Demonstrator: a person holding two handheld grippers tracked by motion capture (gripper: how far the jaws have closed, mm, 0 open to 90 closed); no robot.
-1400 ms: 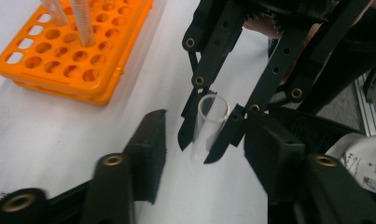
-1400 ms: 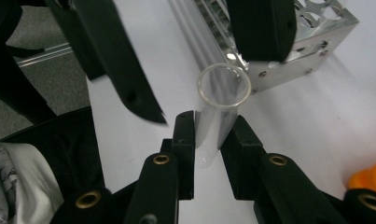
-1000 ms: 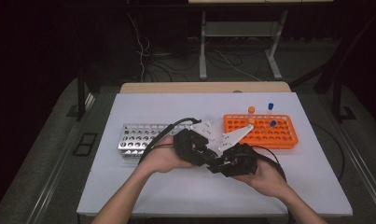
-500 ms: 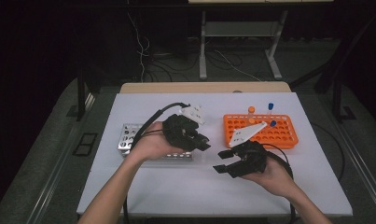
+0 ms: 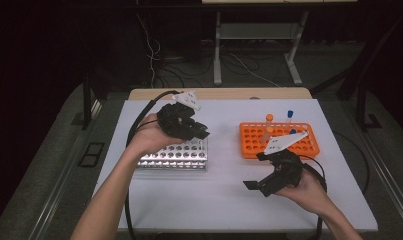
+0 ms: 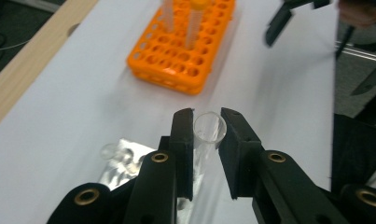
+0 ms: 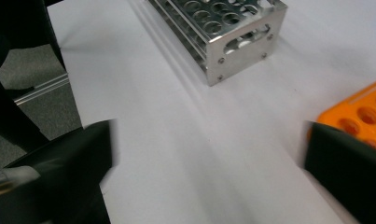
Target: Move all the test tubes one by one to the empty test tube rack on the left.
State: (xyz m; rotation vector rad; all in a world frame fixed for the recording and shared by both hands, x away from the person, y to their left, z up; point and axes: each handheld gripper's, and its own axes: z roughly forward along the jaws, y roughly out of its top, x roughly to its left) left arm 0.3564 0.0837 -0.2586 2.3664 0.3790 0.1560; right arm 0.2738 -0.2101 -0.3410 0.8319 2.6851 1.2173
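Now that the two hands have drawn apart from where they met at mid-table a second ago, the left gripper [image 5: 196, 131] sits in the upper left of the high view, above the metal rack [image 5: 174, 155], while the right gripper [image 5: 263, 184] has dropped to the lower right, near the front of the orange rack [image 5: 276, 145]. In the left gripper view the black jaws are closed on a clear, uncapped test tube [image 6: 209, 128], its open mouth at centre frame and its body running down between them toward the metal rack [image 6: 125, 163] below. The right gripper view shows that gripper's jaws spread wide at the left and right edges with nothing between them, bare white table [image 7: 213, 154] in the gap. This reads as a hand-over just finished: the tube now rides with the left gripper alone, probably bound for a hole in the metal rack. Capped tubes [image 5: 289, 120] stand in the orange rack, upper right.
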